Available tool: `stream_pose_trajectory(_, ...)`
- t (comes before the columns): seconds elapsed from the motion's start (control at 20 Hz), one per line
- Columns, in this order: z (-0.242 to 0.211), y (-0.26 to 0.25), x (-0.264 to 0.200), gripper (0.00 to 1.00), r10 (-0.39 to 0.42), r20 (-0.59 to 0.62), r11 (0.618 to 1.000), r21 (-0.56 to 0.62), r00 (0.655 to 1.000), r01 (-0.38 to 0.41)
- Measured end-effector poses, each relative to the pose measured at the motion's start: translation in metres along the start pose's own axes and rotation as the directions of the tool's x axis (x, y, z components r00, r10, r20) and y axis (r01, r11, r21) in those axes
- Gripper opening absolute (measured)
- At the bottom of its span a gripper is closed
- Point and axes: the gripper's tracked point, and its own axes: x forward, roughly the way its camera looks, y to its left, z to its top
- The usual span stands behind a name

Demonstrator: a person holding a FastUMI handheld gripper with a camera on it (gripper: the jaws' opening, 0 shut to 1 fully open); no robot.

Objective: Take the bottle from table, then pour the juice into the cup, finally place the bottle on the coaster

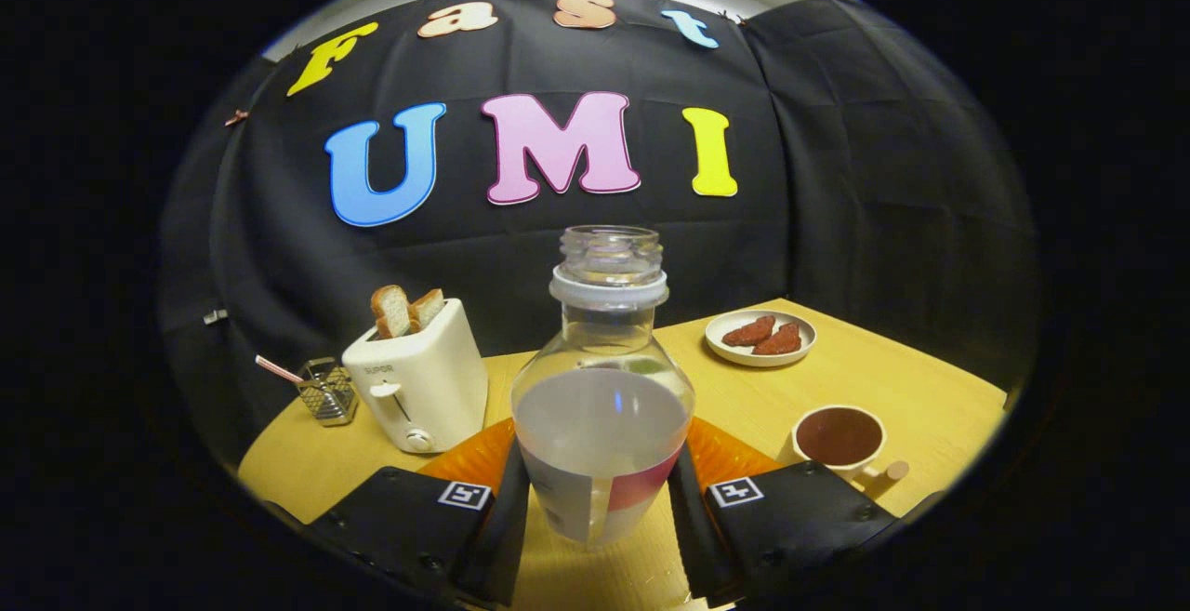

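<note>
A clear plastic bottle (602, 397) with no cap stands upright between my fingers, about half full of cloudy liquid, a label round its lower part. My gripper (600, 499) is shut on the bottle, one finger pressing each side of its lower body. The bottle's base appears lifted a little above the wooden table (911, 388). A cream cup (839, 439) with a dark inside and a short wooden handle sits to the right, just ahead of the right finger. An orange ribbed piece (479, 453), perhaps the coaster, peeks out behind both fingers, mostly hidden by the bottle.
A white toaster (420, 388) holding two bread slices stands ahead to the left. Beside it is a small wire basket (327, 392) with a stick in it. A plate (760, 338) with two reddish pieces sits far right, near the black cloth wall.
</note>
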Motion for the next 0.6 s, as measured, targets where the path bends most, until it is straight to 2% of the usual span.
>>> stream_pose_trajectory(0.3, -0.002, 0.015, 0.055, 0.70, 0.015, 0.047, 0.988, -0.156, 0.999, -0.007)
stream_pose_trajectory(0.6, -0.038, 0.019, 0.091, 0.71, -0.009, -0.005, 0.990, -0.142, 1.000, 0.008)
